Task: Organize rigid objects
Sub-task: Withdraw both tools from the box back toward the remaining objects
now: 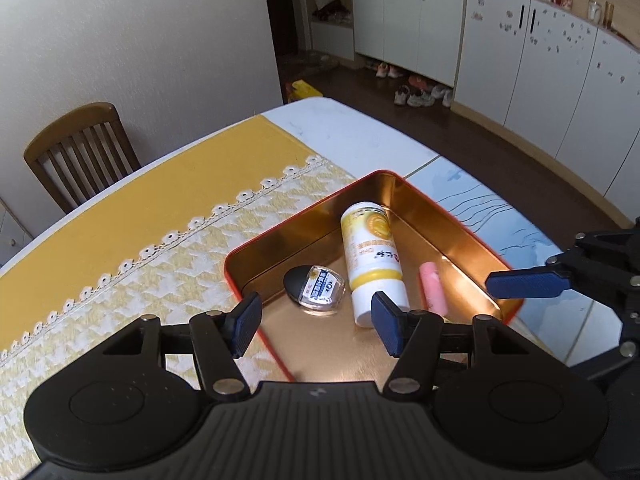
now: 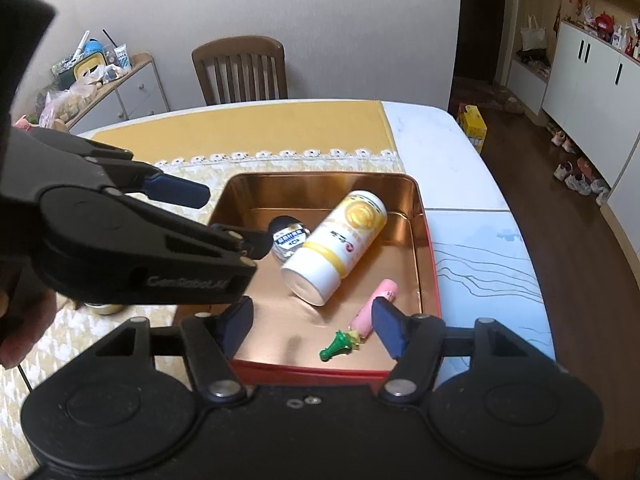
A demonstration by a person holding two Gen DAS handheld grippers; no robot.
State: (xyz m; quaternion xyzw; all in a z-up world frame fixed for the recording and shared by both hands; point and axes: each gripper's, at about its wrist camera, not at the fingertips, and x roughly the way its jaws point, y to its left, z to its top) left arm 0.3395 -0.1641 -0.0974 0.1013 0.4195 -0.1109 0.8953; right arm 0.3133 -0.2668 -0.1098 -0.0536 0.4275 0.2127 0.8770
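A red tin (image 1: 440,216) with a gold inside stands on the table; its far wall (image 2: 320,188) also shows in the right wrist view. In it lie a white-and-yellow bottle (image 1: 372,256) (image 2: 336,244) on its side, a black oval case (image 1: 314,290) (image 2: 286,236) with a clear lid, a pink tube (image 1: 433,288) (image 2: 380,300) and a small green piece (image 2: 340,344). My left gripper (image 1: 316,320) (image 2: 224,220) hangs open above the tin's left part and holds nothing. My right gripper (image 2: 312,328) is open and empty over the tin's near edge. One of its blue fingers (image 1: 524,283) reaches in from the right.
A yellow cloth (image 1: 180,184) with a lace band covers the table's left; the right part is white marble. A wooden chair (image 2: 240,68) stands at the far side. A cluttered side cabinet (image 2: 100,76), white cupboards (image 1: 520,60) and shoes (image 1: 416,96) on the floor lie beyond.
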